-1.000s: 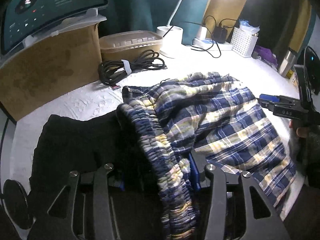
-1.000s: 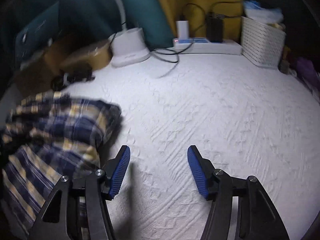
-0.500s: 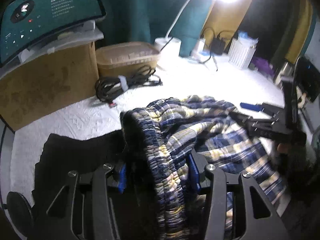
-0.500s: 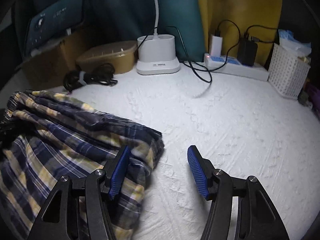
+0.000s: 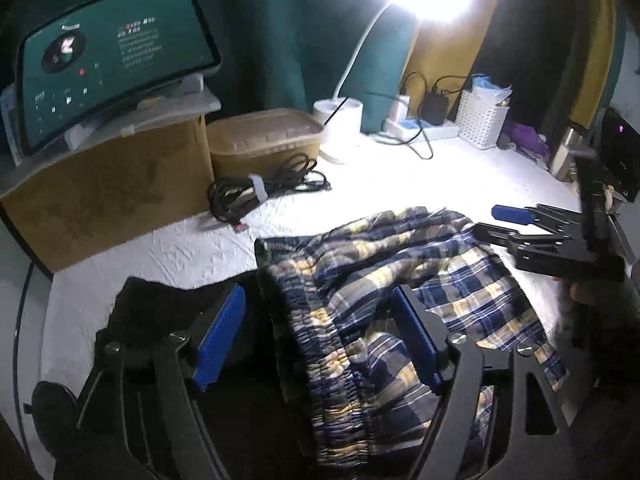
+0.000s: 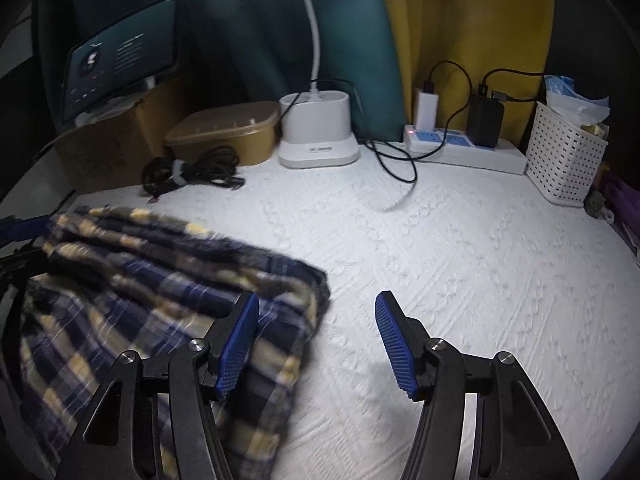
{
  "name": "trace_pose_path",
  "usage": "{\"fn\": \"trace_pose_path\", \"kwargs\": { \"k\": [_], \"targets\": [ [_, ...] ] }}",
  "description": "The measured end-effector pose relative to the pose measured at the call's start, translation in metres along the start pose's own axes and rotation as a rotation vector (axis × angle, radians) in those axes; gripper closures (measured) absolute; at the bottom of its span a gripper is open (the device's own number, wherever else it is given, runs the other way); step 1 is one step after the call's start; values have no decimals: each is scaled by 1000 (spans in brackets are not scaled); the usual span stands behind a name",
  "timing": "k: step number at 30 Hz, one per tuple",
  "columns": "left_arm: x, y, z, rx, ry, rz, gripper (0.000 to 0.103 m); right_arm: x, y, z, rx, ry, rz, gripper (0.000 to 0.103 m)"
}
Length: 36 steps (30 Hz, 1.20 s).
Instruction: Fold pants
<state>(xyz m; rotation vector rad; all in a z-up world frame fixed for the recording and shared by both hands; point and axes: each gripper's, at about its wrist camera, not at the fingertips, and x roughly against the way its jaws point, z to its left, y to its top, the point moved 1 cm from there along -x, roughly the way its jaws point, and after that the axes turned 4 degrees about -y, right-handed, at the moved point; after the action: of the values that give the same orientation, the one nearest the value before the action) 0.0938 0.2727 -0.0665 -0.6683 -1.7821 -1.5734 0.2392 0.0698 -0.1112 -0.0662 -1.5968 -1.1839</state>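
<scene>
Plaid pants [image 5: 400, 292] — both jaws apart

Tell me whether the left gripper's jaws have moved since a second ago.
Yes. The left gripper was clamped on the plaid pants waistband; now its jaws stand apart, clear of the cloth, and the cardboard box sits about where it did.

Both grippers — jaws apart (empty)

My white textured tabletop [image 6: 460, 248] carries plaid pants [image 6: 132, 304], a cable bundle [image 6: 188, 172], lamp base [image 6: 316, 136], power strip [image 6: 464, 148] and basket [image 6: 564, 160].
</scene>
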Motion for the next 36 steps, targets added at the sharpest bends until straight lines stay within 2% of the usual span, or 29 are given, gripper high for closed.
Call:
{"fn": "trace_pose_path", "kwargs": {
  "k": [3, 8, 13, 16, 18, 24, 28, 33, 36],
  "targets": [
    [-9, -7, 1, 9, 22, 38, 27, 4, -9, 2, -5, 10, 15, 39],
    [-9, -21, -6, -21, 80, 50, 27, 9, -22, 3, -14, 16, 33, 39],
    [-9, -35, -5, -2, 80, 67, 27, 15, -33, 6, -17, 32, 47, 39],
    [-13, -43, -5, -3, 122, 77, 27, 17, -40, 9, -6, 36, 58, 39],
    [-14, -48, -2, 8, 121, 83, 26, 18, -44, 12, 9, 26, 67, 40],
    [-6, -49, 3, 23, 131, 69, 22, 19, -59, 6, -1, 8, 86, 39],
    [7, -50, -7, -12, 168, 15, 22, 30, -66, -1, -9, -5, 77, 39],
    [16, -55, -26, -43, 121, -21, 22, 48, -72, -4, -16, 4, 52, 39],
    [13, -60, -30, -40, 127, 1, 22, 54, -76, 0, -13, 29, 50, 39]
  ]
}}
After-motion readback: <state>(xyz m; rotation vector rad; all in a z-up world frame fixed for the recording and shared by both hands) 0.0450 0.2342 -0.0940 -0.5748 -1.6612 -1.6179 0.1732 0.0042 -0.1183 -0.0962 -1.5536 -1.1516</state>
